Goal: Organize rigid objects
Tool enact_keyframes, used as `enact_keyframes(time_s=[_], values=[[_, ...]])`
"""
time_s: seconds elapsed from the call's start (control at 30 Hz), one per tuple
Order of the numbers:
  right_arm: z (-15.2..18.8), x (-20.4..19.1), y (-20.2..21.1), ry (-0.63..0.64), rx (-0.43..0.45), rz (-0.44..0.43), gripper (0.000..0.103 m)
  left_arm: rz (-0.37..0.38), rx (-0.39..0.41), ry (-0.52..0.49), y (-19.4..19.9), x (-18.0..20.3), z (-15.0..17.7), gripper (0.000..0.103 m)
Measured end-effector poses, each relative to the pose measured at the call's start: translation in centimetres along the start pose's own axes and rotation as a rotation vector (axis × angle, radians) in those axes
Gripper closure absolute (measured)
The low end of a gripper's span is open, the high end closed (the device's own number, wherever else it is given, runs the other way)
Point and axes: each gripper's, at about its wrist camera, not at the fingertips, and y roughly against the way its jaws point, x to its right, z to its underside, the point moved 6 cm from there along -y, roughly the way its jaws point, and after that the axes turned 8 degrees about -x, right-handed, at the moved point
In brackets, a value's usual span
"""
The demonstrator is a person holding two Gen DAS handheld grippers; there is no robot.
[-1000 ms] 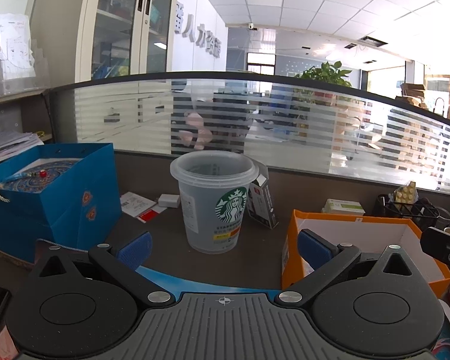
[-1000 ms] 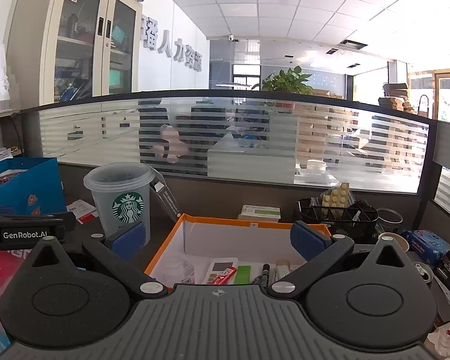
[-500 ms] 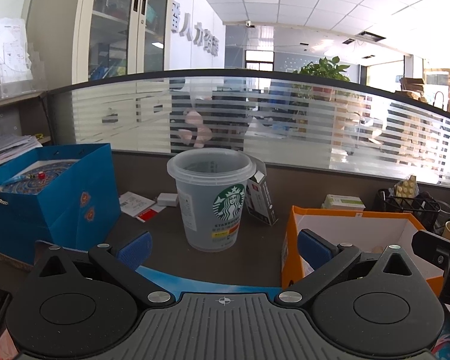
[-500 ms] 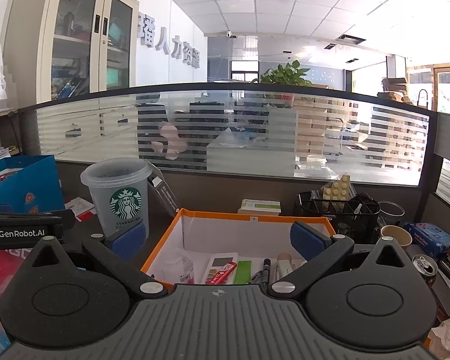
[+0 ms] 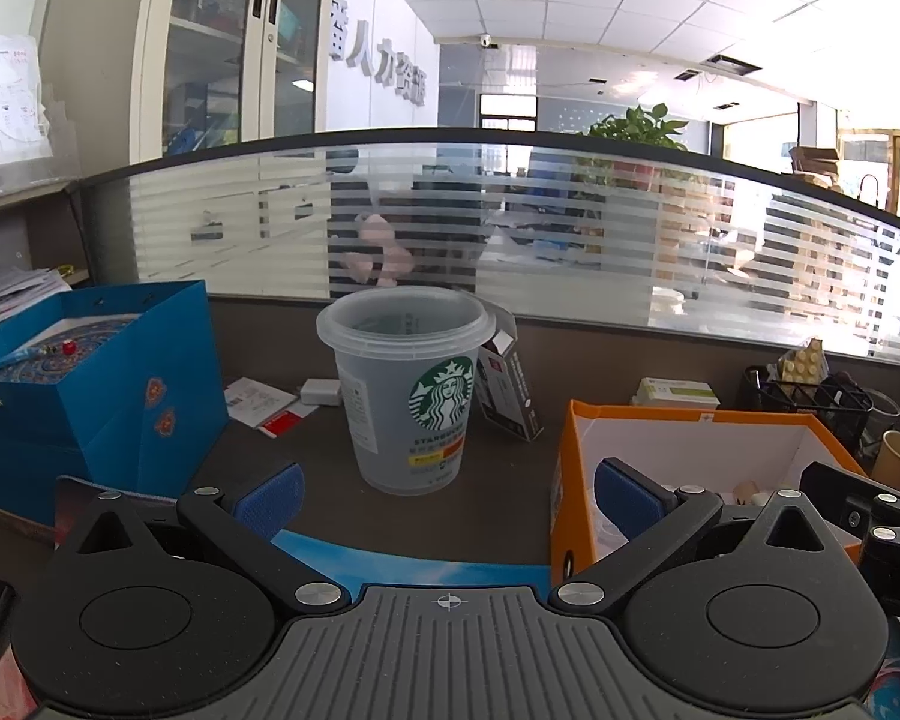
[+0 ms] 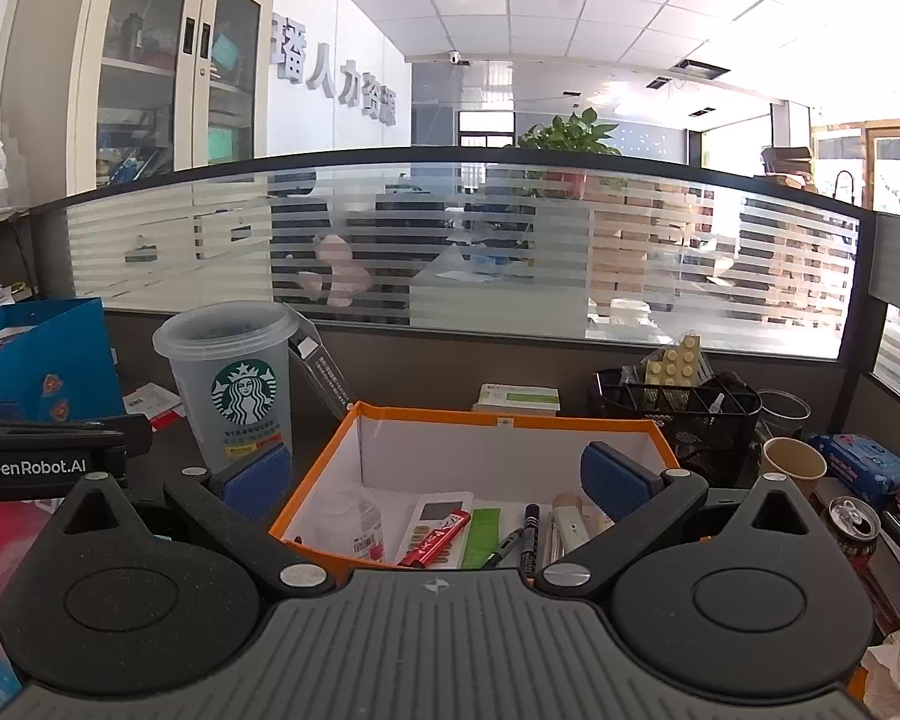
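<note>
An orange box with white inside (image 6: 504,420) stands on the desk; it also shows in the left wrist view (image 5: 690,414). In it lie a small clear bottle (image 6: 357,519), a white remote (image 6: 438,525), a red packet (image 6: 435,546), a green card (image 6: 483,537) and pens (image 6: 531,525). A translucent Starbucks cup (image 5: 414,390) stands upright left of the box, also in the right wrist view (image 6: 234,384). My left gripper (image 5: 447,489) is open and empty, just before the cup. My right gripper (image 6: 432,474) is open and empty above the box's near side.
A blue gift bag (image 5: 90,384) stands at the left. A dark carton (image 5: 507,384) leans behind the cup. A black mesh organizer (image 6: 678,414), a paper cup (image 6: 792,465), a drink can (image 6: 855,525) and a blue pack (image 6: 864,459) crowd the right. A glass partition (image 6: 450,252) backs the desk.
Both grippers have risen and tilted a little, so the view looks deeper into the orange box. Jaws stay open and empty.
</note>
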Motion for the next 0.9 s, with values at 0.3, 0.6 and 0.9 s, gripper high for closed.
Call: enact_keyframes(time_s=[0.3, 0.6, 0.9], values=[[0.6, 0.0, -0.8, 0.002, -0.019, -0.011, 0.000, 0.006, -0.004, -0.015, -0.1, 0.4, 0.1, 0.000], [0.8, -0.5, -1.3, 0.016, -0.036, -0.020, 0.000, 0.004, -0.004, -0.028, -0.1, 0.6, 0.0, 0.000], [0.8, -0.8, -1.4, 0.025, -0.040, -0.020, 0.000, 0.007, -0.012, -0.024, -0.3, 0.1, 0.0, 0.000]])
